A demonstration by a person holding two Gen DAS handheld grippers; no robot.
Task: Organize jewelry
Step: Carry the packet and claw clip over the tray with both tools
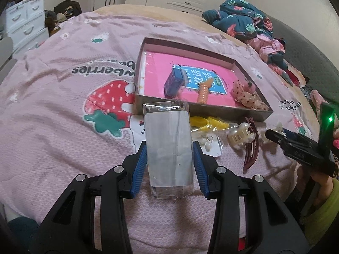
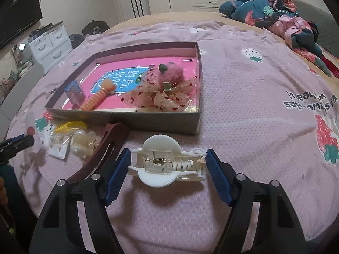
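My left gripper (image 1: 169, 146) is shut on a clear packet (image 1: 169, 139) with a grey card inside, held above the pink strawberry bedspread just short of the cardboard box tray (image 1: 203, 105). In the right wrist view my right gripper (image 2: 168, 154) has its blue pads against both ends of a white claw clip (image 2: 161, 163), low over the bedspread in front of the tray (image 2: 148, 124). The tray holds a small blue box (image 2: 75, 91), an orange spiral piece (image 2: 95, 101) and a pink spotted bow (image 2: 167, 97). Between the grippers lie a maroon hair clip (image 1: 251, 148), a pearl claw clip (image 1: 241, 135), a yellow clip (image 1: 208, 122) and an earring packet (image 1: 208, 145).
A heap of blue and pink clothing (image 2: 275, 6) lies at the bed's far right. White drawers (image 2: 48, 42) stand off the bed's left side, with wardrobe doors behind. Open bedspread stretches to the right of the tray (image 2: 264, 105). A hand in a green sleeve (image 1: 326, 192) holds the right gripper.
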